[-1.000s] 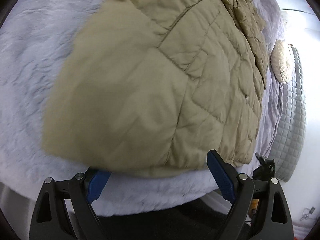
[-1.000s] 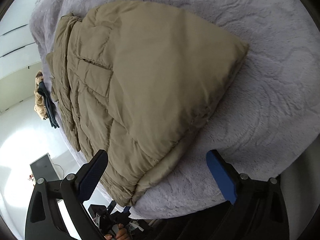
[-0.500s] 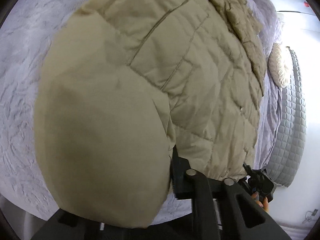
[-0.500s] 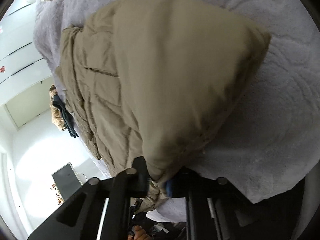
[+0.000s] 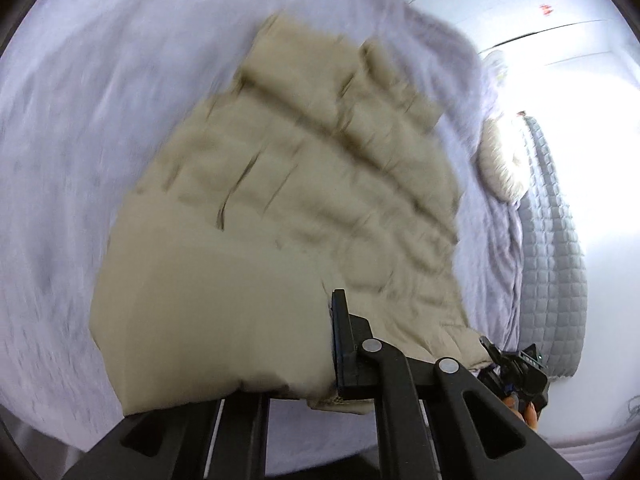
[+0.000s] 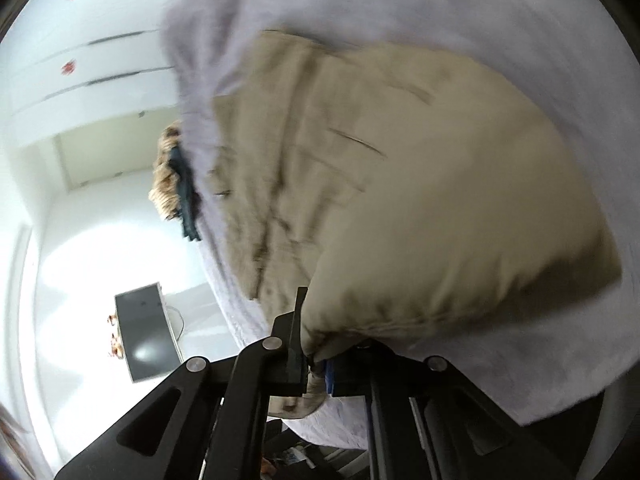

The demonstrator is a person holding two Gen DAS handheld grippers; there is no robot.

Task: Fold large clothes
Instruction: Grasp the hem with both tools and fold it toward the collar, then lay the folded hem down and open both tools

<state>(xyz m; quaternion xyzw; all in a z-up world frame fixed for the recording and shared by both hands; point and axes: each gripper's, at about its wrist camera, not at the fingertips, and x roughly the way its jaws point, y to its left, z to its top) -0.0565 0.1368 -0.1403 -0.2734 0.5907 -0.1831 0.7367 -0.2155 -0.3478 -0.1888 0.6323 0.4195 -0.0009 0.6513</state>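
A large beige quilted jacket (image 5: 304,208) lies on a bed covered with a pale lavender fleece blanket (image 5: 100,92). My left gripper (image 5: 320,364) is shut on the jacket's near hem, which bulges up over its fingers. In the right wrist view the same jacket (image 6: 420,200) fills the middle, and my right gripper (image 6: 316,368) is shut on its other near corner, fabric pinched between the jaws. Both views are motion-blurred. The near edge is lifted off the blanket (image 6: 580,340).
A cream fluffy pillow (image 5: 504,164) and a grey quilted cover (image 5: 552,248) lie at the bed's right side. A brown and dark garment (image 6: 176,184) hangs over the far bed edge. A dark box (image 6: 146,332) stands on the white floor.
Both grippers went from open at the jacket's hem to shut on it. They now lift the near edge, and the views tilt upward with blur.
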